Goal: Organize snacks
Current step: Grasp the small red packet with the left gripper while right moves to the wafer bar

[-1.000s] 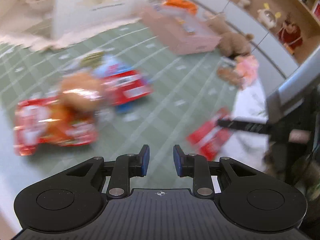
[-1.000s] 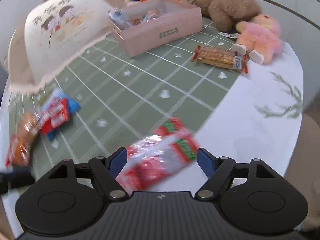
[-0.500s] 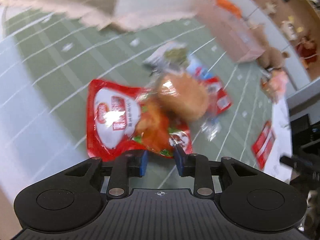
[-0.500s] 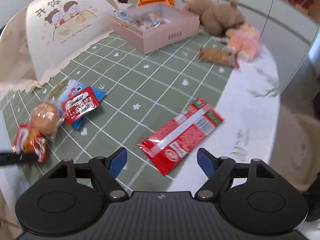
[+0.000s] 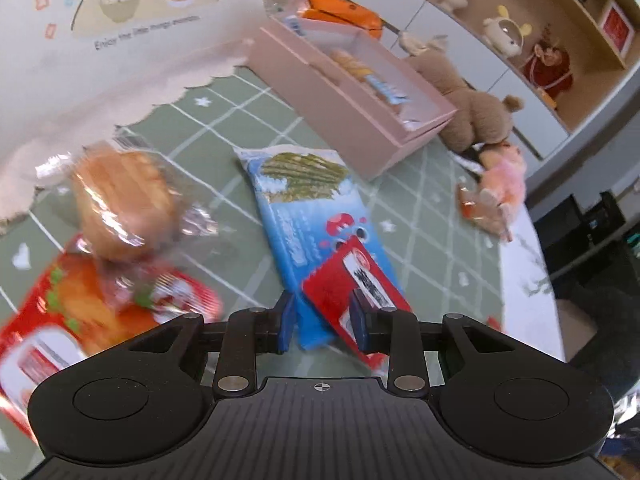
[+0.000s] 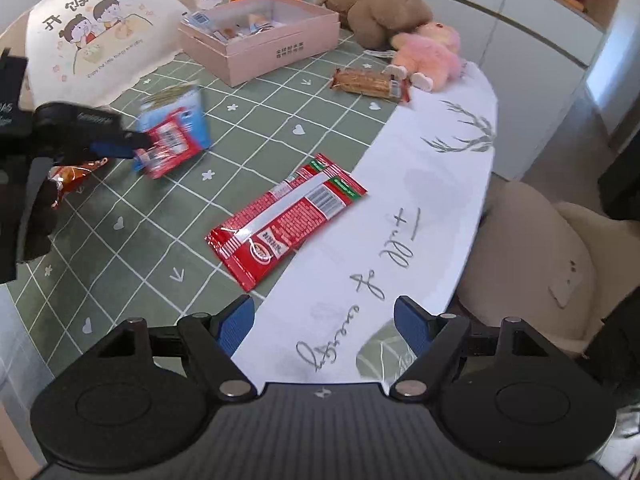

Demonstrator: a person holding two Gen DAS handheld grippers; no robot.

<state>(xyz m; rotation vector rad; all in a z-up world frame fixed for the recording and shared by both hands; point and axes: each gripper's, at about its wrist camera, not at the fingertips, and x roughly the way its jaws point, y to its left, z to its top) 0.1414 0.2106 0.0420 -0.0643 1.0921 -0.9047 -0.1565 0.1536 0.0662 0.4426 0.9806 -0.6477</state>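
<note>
Green white-gridded tablecloth (image 6: 248,120), pink box (image 6: 280,52)

Left gripper (image 5: 322,322) low over green grid tablecloth (image 5: 420,216), jaws narrowly apart around overlapped blue seaweed packet (image 5: 308,204) and small red packet (image 5: 352,276) (grip contact unclear). Wrapped bun (image 5: 120,200) and red snack bag (image 5: 100,312) to left, blurred. Pink box (image 5: 344,92) beyond, holding snacks; brown plush bear (image 5: 476,116) beside it.

The left gripper (image 5: 322,320) reaches low over the surface, its fingers (image 5: 286,322) narrowly parted. The right gripper (image 6: 324,325) hangs higher, fingers (image 6: 237,322) spread wide with nothing between them.
</note>
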